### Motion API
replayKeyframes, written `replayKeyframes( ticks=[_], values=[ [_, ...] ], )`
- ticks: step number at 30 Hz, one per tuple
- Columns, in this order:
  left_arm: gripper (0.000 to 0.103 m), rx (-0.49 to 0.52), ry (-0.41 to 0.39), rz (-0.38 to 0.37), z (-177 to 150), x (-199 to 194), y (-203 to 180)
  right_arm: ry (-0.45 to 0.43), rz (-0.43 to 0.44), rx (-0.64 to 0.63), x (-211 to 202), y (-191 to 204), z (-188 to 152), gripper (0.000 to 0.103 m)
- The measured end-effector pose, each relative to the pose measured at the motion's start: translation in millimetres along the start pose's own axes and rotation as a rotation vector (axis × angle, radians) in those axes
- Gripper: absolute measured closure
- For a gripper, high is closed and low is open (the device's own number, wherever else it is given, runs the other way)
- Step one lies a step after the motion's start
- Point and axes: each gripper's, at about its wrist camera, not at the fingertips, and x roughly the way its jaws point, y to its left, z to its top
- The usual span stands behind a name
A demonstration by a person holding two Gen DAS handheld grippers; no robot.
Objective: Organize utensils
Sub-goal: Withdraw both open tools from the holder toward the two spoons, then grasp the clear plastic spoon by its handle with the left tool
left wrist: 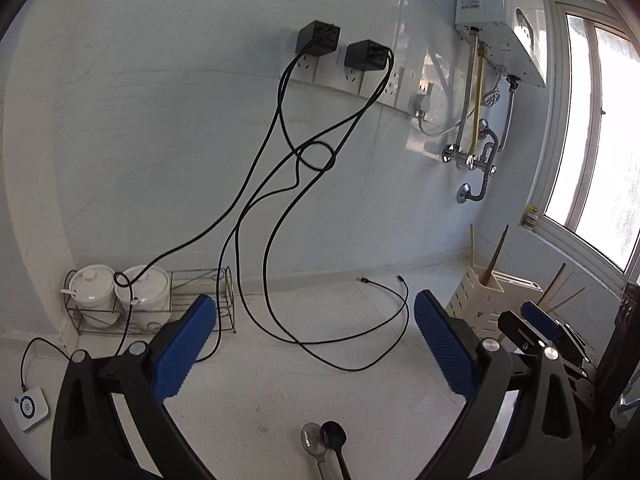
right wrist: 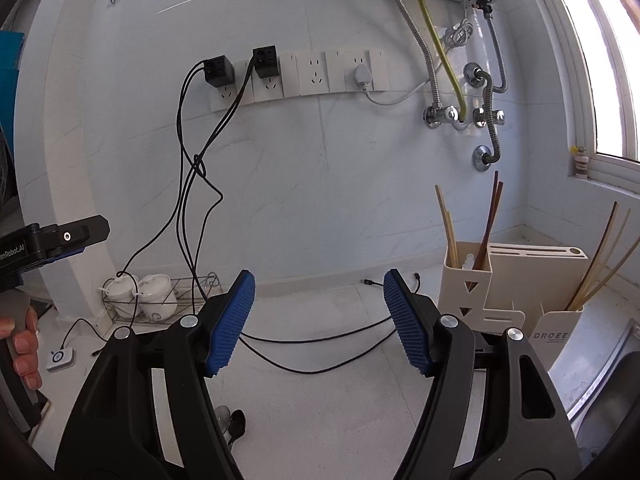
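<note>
Two spoons lie side by side on the white counter: a clear spoon (left wrist: pixel 311 439) and a black spoon (left wrist: pixel 333 435), low between my left gripper's arms. In the right wrist view the black spoon (right wrist: pixel 236 424) peeks out beside my right gripper's left arm. A cream utensil holder (right wrist: pixel 468 280) with chopsticks (right wrist: pixel 486 224) stands at the right, also in the left wrist view as the holder (left wrist: pixel 482 294). My left gripper (left wrist: pixel 316 310) is open and empty above the counter. My right gripper (right wrist: pixel 318 286) is open and empty too, left of the holder.
Black cables (left wrist: pixel 340 344) trail over the counter from wall chargers (left wrist: pixel 318 38). A wire rack (left wrist: pixel 152 308) with two white lidded pots (left wrist: pixel 96 284) sits back left. A small white device (left wrist: pixel 30 408) lies at the left. A second holder (right wrist: pixel 560 328) with chopsticks and a sink edge (right wrist: pixel 600 376) are far right.
</note>
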Motion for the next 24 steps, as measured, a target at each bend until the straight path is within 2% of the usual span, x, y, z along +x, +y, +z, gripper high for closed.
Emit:
replayKeyframes(
  ticks=[7,10,12,16,20,24],
  values=[
    [0.006,-0.077,0.272,0.039,-62.4,33.3,24.4,0.131,0.015,-0.001,15.8,-1.9,-30.7,0.039],
    [0.015,-0.069,0.394,0.037,-86.2,50.3,24.1,0.175,0.028,-0.008,19.7,-1.9,-41.3,0.039],
    [0.015,-0.069,0.47,0.036,-100.3,60.9,22.1,0.199,0.039,-0.018,20.8,-1.3,-46.6,0.039],
    [0.015,-0.047,0.574,0.045,-124.9,78.6,16.6,0.228,0.044,-0.024,20.3,-1.8,-54.0,0.039],
    [0.015,-0.086,0.706,0.05,-147.7,100.2,17.5,0.243,0.032,0.0,21.6,-6.7,-55.0,0.039],
    [0.015,-0.057,0.769,0.076,-160.4,111.6,13.9,0.244,0.022,0.014,23.7,-11.2,-54.2,0.039]
  ],
)
